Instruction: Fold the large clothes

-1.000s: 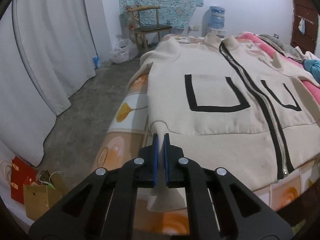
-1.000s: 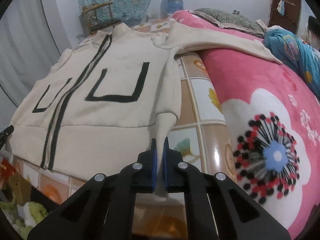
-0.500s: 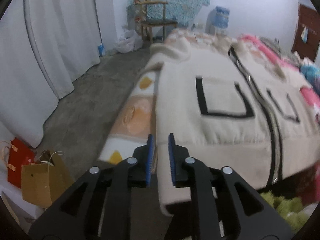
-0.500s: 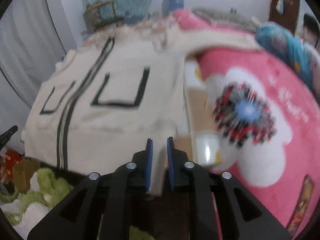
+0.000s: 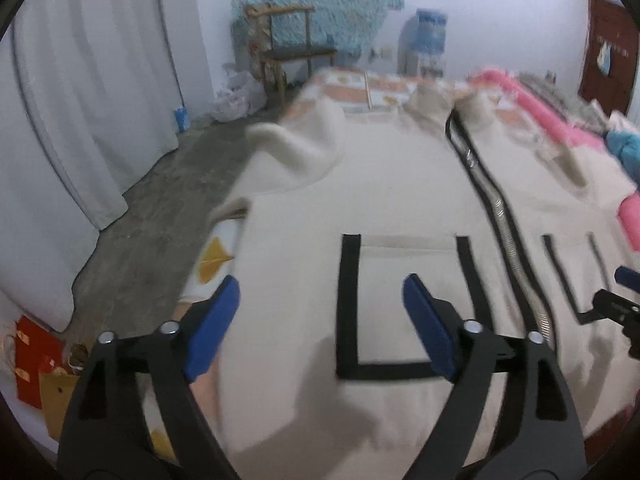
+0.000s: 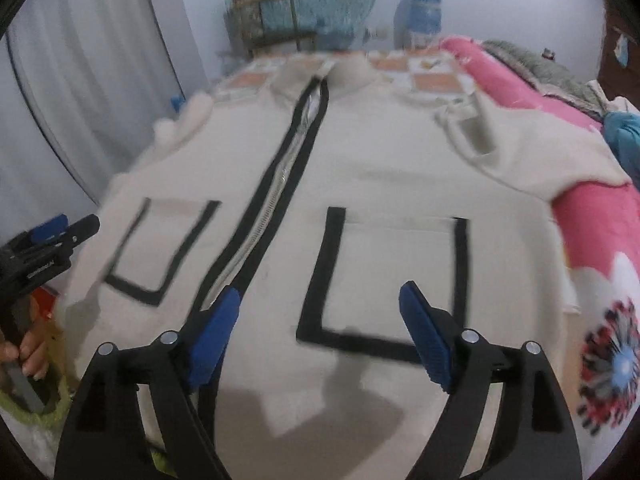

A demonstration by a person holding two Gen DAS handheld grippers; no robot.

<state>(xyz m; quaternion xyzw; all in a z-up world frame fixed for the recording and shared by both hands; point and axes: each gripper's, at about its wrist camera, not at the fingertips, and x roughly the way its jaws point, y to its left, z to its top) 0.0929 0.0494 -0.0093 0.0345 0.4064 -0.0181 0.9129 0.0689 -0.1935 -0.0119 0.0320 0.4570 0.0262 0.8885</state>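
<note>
A cream zip jacket (image 5: 400, 184) with black pocket outlines lies front up, spread flat on the bed; its body also fills the right wrist view (image 6: 380, 152). My left gripper (image 5: 320, 286) hovers over the jacket's left pocket (image 5: 348, 304), jaws opening wide, nothing gripped between them. My right gripper (image 6: 320, 294) hovers over the other pocket (image 6: 332, 280), jaws likewise opening and holding nothing. Each gripper shows at the edge of the other's view: the right one (image 5: 620, 304), and the left one (image 6: 52, 236) held by a hand (image 6: 28, 352). The black-edged zipper (image 6: 280, 176) runs up the middle.
The bed's tiled sheet (image 5: 216, 256) shows at the left edge, with bare concrete floor (image 5: 160, 216) beyond. A pink flowered blanket (image 6: 592, 220) lies on the right. White curtain (image 5: 100, 100), wooden chair (image 5: 288, 56), water dispenser (image 5: 428, 44) and paper bags (image 5: 36, 360) stand around.
Both grippers let go of the jacket's hem corners, opened wide and moved forward over the jacket's front. The hem now lies flat on the bed.
</note>
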